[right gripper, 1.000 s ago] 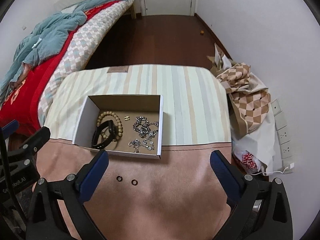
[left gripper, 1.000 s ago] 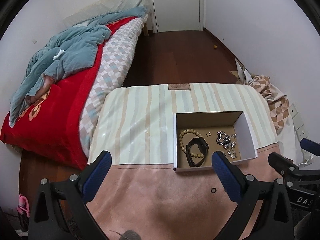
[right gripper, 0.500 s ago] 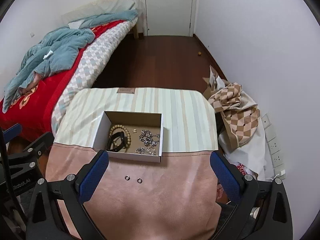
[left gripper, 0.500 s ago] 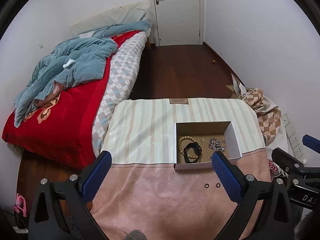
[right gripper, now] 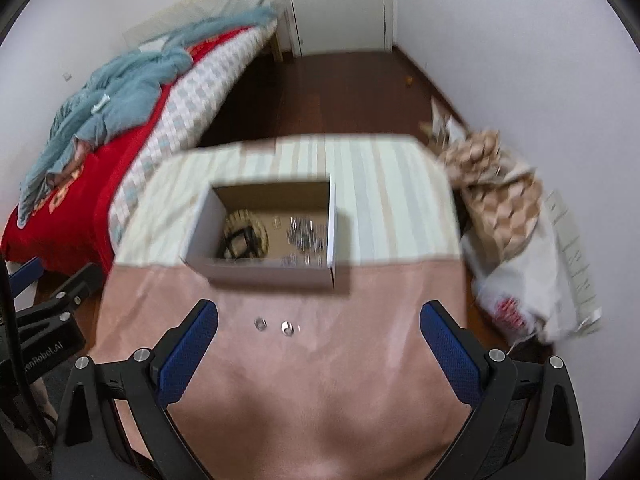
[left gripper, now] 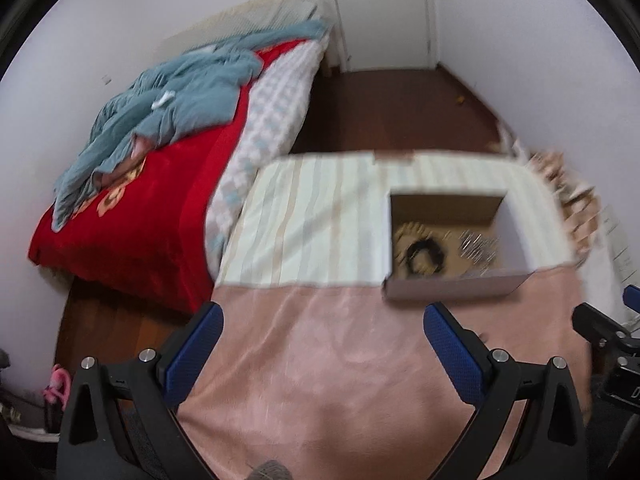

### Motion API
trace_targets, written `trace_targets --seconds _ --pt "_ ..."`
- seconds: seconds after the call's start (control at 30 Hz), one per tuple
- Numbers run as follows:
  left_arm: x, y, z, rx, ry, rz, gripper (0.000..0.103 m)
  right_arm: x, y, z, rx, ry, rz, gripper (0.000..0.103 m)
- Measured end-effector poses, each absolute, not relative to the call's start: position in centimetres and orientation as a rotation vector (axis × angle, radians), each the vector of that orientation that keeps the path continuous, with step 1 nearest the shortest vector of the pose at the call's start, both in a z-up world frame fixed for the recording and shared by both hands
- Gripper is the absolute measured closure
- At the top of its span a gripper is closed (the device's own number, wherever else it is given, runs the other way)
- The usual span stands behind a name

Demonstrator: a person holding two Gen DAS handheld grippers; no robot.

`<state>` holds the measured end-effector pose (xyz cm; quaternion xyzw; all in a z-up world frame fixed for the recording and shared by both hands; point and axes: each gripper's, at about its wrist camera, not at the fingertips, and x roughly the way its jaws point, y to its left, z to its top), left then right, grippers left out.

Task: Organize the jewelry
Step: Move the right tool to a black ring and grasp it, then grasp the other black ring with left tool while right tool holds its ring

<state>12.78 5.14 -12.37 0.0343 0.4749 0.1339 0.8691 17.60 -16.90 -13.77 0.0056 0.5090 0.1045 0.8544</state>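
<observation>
On the far left lies the bed (right gripper: 120, 152) with its red cover and a rumpled blue blanket (right gripper: 120, 92), well apart from the work and playing no part in it. The left hand-held gripper (left gripper: 320, 344) hovers over the pink near half of the desk (left gripper: 320, 380), its blue-padded fingers (left gripper: 196, 344) spread wide with nothing between them; judging by the task, it is held ready rather than committed to any item.

Further right, two small rings (right gripper: 274, 326) lie loose on the pink cloth, just in front of the cardboard box (right gripper: 272, 276) and apart from it. They are the only pieces visibly outside the box, so they are likely what remains to be put away. Inside the box, a beaded bracelet (right gripper: 246, 222) and a black band (right gripper: 240, 242) sit at the left, overlapping, with a tangle of silver chain (right gripper: 306, 236) at the right; blur hides finer detail. Kept together there, they stay contained.

The right hand-held gripper (right gripper: 320, 340) also gapes wide and empty, with the rings lying between its fingers' line and the box, probably the better placed of the two to pinch them. At the far right, a heap of checked fabric and bags (right gripper: 508, 208) lies off the desk's edge.
</observation>
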Motion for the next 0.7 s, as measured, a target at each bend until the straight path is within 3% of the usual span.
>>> trace_targets --seconds 0.1,0.17,0.33,0.4,0.5,0.57,0.6,0.63,0.7 --pt "13.1 5.5 -17.0 0.069 1.091 0.306 0.001 18.1 -16.5 -18.8 0.026 1.128 0.257 0.007" --pt "13.3 5.8 -19.4 0.073 1.147 0.319 0.001 18.6 -15.9 -21.9 0.037 1.158 0.291 0.035" --pt "13.8 6.7 -23.8 0.100 1.253 0.350 0.001 19.0 -13.7 -26.7 0.009 1.161 0.333 0.047" --pt "13.8 6.9 -24.6 0.108 1.267 0.355 0.001 19.0 -12.6 -28.0 -0.027 1.160 0.345 0.051" --pt "13.8 6.8 -25.2 0.117 1.283 0.351 0.001 18.7 -11.6 -29.0 -0.090 1.134 0.345 0.066" --pt "13.8 6.4 -25.2 0.123 1.281 0.341 0.001 18.5 -11.4 -29.2 -0.115 1.124 0.335 0.092" --pt "13.9 6.2 -25.0 0.127 1.279 0.333 0.001 18.4 -11.6 -29.1 -0.104 1.119 0.325 0.094" --pt "14.0 5.8 -24.9 0.129 1.275 0.323 0.001 18.4 -12.0 -29.1 -0.093 1.124 0.312 0.103" --pt "14.5 4.7 -24.5 0.123 1.264 0.289 0.001 18.6 -13.4 -28.9 -0.033 1.133 0.287 0.103"
